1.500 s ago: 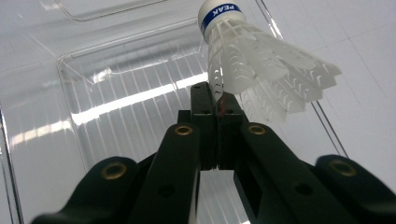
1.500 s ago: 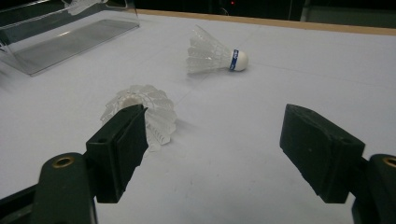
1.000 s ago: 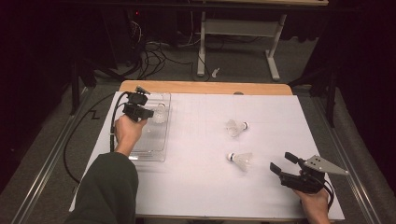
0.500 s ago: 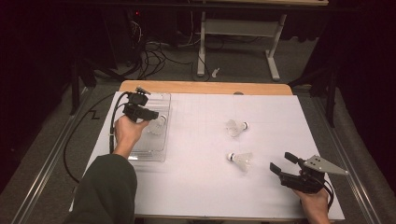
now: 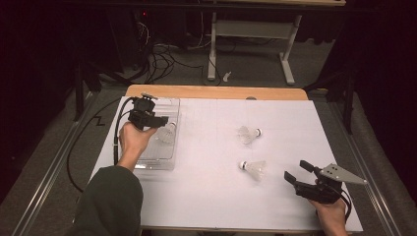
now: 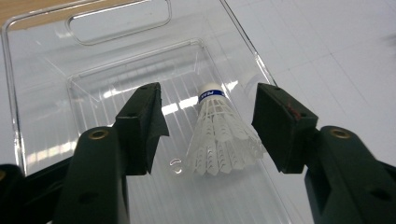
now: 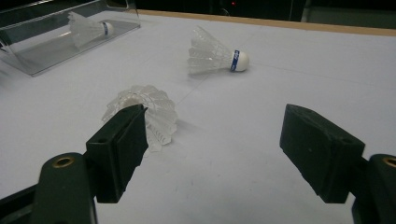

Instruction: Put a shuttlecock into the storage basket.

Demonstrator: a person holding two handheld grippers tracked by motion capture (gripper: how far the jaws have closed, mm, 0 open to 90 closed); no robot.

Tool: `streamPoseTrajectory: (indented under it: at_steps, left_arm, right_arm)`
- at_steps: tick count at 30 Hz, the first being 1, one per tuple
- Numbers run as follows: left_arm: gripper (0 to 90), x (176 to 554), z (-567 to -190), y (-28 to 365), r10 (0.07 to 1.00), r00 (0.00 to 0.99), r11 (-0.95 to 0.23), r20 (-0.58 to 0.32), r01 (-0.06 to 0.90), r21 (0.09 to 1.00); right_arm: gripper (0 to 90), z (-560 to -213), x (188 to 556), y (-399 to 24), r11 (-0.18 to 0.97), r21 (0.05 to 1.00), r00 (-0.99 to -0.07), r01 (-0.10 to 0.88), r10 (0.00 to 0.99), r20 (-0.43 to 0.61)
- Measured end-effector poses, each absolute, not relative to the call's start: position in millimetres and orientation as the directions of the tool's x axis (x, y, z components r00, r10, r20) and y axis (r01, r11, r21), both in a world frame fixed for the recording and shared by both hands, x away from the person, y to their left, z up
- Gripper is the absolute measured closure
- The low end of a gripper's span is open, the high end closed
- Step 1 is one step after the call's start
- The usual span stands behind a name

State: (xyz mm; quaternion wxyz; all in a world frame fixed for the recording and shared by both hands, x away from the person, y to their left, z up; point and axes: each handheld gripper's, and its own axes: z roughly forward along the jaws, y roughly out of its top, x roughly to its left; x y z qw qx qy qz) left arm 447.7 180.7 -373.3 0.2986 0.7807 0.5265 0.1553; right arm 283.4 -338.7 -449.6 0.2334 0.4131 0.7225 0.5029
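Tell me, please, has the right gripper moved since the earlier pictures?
No. The right gripper sits at the same spot near the white mat's front right corner, with open fingers.

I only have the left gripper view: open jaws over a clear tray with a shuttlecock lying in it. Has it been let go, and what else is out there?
Observer: Yes. The left gripper has just been opening its jaws, and the shuttlecock in the tray lies between them, free of both pads, on the floor of the clear tray.
Operator: Any more shuttlecocks on the table?
Observer: Two, on the white mat: a far shuttlecock and a near shuttlecock.
Operator: Where is the other gripper?
Observer: The right gripper is at the mat's near right corner, jaws open and empty, pointing at the near shuttlecock.
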Motion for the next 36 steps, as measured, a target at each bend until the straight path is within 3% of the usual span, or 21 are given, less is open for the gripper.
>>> streamPoseTrajectory:
  at_steps: [36]
  left_arm:
    - [39.3, 406, -361, 180, 0.882, 0.462, -0.237, -0.093, 0.605, 0.76]
  right_arm:
    - [23.6, -449, 283, -339, 0.148, 0.921, -0.548, 0.36, 0.832, 0.08]
